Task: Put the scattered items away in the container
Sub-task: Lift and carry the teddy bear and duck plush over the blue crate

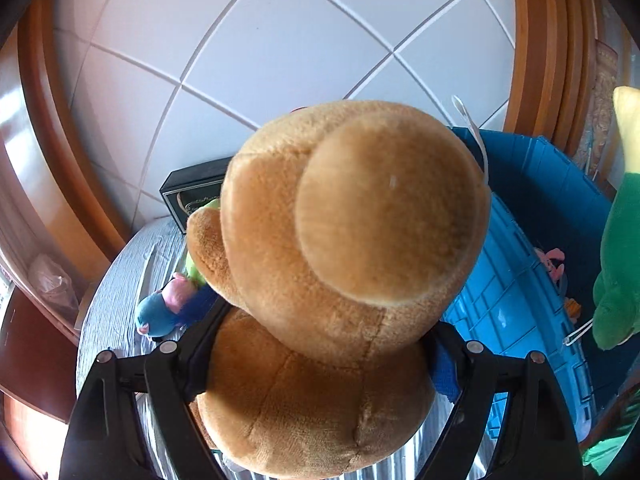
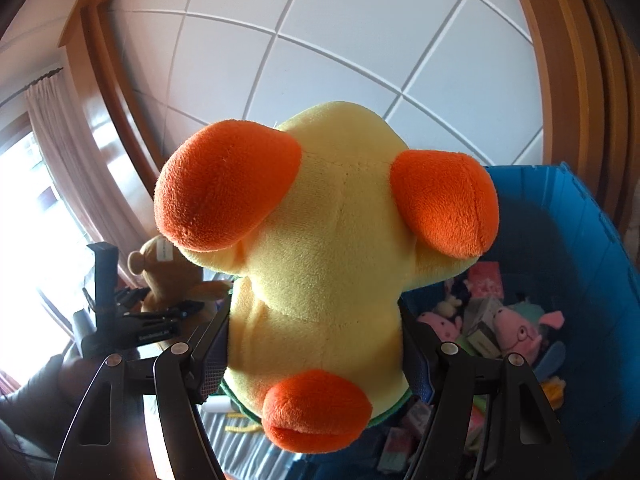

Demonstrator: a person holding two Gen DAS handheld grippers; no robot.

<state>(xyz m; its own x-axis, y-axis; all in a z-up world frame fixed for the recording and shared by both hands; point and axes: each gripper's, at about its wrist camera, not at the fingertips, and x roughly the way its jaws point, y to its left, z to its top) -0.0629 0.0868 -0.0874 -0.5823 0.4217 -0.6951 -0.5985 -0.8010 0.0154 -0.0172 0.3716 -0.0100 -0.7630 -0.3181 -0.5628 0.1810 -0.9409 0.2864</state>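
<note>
Between the left gripper's (image 1: 320,354) two black fingers sits a brown teddy bear (image 1: 344,264), squeezed at its body, one foot sole turned straight at the lens. Bear held clear of the table, above the striped grey cloth (image 1: 116,304). White sewn-in tag (image 1: 474,136) sticks up behind the bear's upper edge.

Right gripper (image 2: 316,356) clamped on a yellow plush duck (image 2: 332,248): fingers press into its sides, two orange feet point at the camera, a third orange part low down, a green band at the underside. Duck hangs over the near left rim of the blue plastic container (image 2: 592,240). From the left wrist view the same toy shows at the right edge as a green and yellow shape (image 1: 616,264).

Container stands on the right part of the table, open top. Inside, on its floor: a pink pig plush with glasses (image 2: 516,332), a second pink pig plush (image 2: 440,324), a pink packet (image 2: 486,280), small boxes and oddments, not all identifiable.

Still loose on the cloth, toward the far left edge of the table: a small pig plush in blue clothes (image 1: 164,312), with something light green (image 1: 198,264) lying against it, mostly hidden by the bear. Behind them, at the far edge, a dark box with gold lettering (image 1: 188,196).

Backdrop: white panelled wall (image 1: 280,40) with wooden frame; curtain (image 2: 68,140) and bright window on the left in the right wrist view.
</note>
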